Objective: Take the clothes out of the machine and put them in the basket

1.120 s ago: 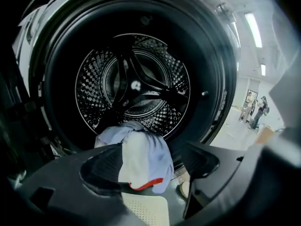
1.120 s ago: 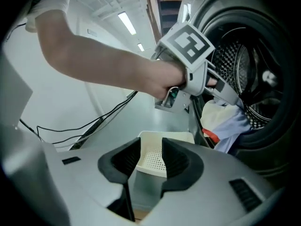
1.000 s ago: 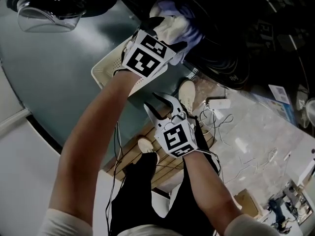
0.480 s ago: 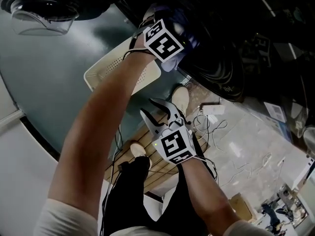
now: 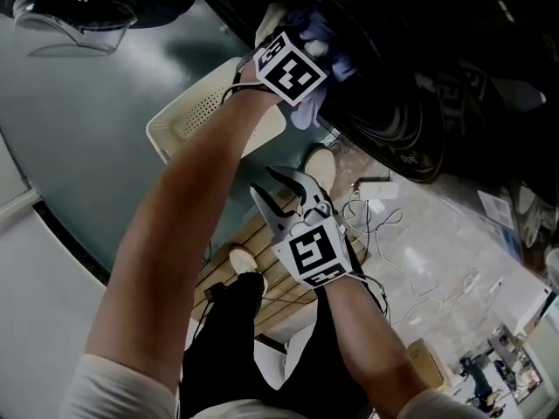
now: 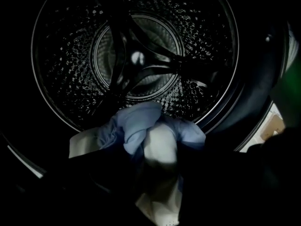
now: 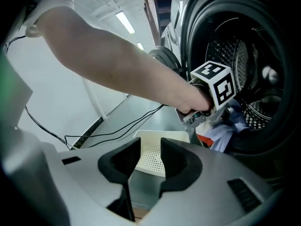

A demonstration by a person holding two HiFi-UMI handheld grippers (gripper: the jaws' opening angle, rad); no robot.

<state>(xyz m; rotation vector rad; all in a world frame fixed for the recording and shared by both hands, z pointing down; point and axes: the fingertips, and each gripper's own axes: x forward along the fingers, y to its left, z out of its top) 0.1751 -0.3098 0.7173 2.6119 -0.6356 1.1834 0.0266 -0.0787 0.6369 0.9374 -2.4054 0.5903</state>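
clothes (image 6: 155, 140) hang at the drum (image 6: 136, 55) mouth; basket (image 5: 183, 125) on the floor (image 5: 105, 147) just below, before the right gripper (image 7: 150, 149).

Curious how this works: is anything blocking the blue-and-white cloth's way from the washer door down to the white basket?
Nothing visible does. The left gripper holds the pale blue and white cloth at the drum mouth, and the perforated white plastic basket sits open just below. The right gripper hangs aside.

Left black two-jaw gripper (image 5: 297, 55), upper centre, bare arm (image 5: 183, 208) extended: jaws closed on pale blue-and-white cloth (image 6: 141, 126). Right grey two-jaw gripper (image 5: 278, 195), frame centre: jaws apart, empty.
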